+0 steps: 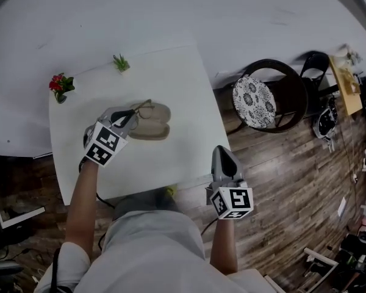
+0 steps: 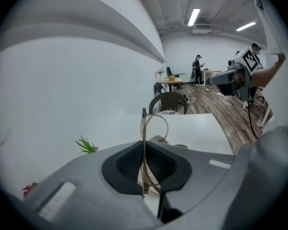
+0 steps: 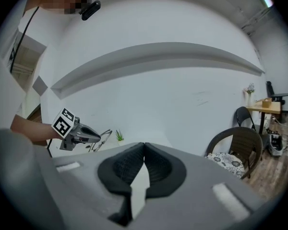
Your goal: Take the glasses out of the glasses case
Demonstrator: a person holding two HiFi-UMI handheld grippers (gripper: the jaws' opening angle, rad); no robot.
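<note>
An open beige glasses case (image 1: 154, 127) lies in the middle of the white table (image 1: 183, 102). My left gripper (image 1: 133, 113) hovers over the case's left end, shut on the thin-framed glasses (image 1: 144, 106). In the left gripper view the glasses (image 2: 144, 143) stand edge-on, pinched between the pads of the left gripper (image 2: 144, 163), with one lens ring sticking out past the tips and the case (image 2: 159, 140) just below. My right gripper (image 1: 223, 154) is held off the table's right front corner, shut with nothing in it; in its own view the right gripper (image 3: 144, 150) has its pads touching.
A small pot of red flowers (image 1: 60, 86) and a little green plant (image 1: 121, 63) stand along the table's far edge by the white wall. A dark chair with a patterned cushion (image 1: 255, 101) stands on the wooden floor to the right.
</note>
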